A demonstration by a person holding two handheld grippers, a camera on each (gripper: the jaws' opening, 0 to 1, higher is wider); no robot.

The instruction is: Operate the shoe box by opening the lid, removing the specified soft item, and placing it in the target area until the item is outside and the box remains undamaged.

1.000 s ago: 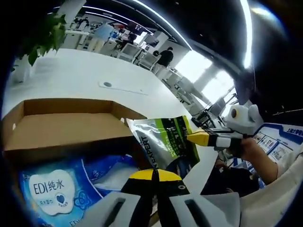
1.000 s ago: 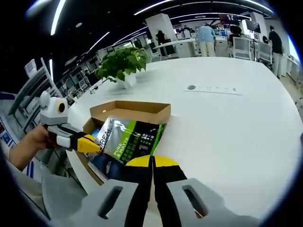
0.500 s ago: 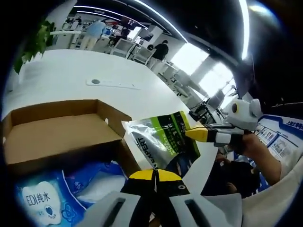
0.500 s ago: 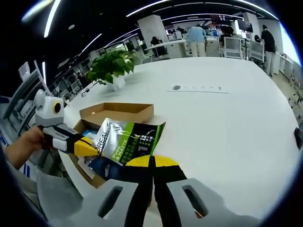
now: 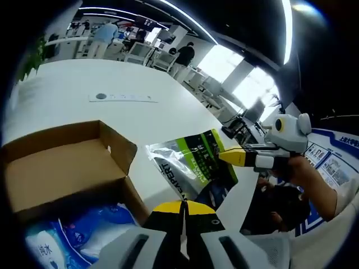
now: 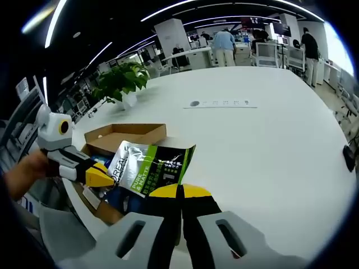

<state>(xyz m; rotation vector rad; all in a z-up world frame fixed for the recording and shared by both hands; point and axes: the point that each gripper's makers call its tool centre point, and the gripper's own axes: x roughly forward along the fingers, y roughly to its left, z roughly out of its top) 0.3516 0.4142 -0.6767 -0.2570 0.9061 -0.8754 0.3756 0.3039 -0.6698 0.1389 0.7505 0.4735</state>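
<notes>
- The left tongs (image 5: 182,208) and right tongs (image 6: 180,193) are both pinching the pouch (image 6: 151,171), holding it at the box's (image 5: 61,162) three o'clock, above the desk (image 6: 263,140).
- Removal is underway; next, I judge, lowering it onto the desk.

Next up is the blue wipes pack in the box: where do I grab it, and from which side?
Take the blue wipes pack by its upper crinkled edge, coming straight down through the open top: the shoe box walls block its sides. Both hand-held grippers currently hold the green pouch.
</notes>
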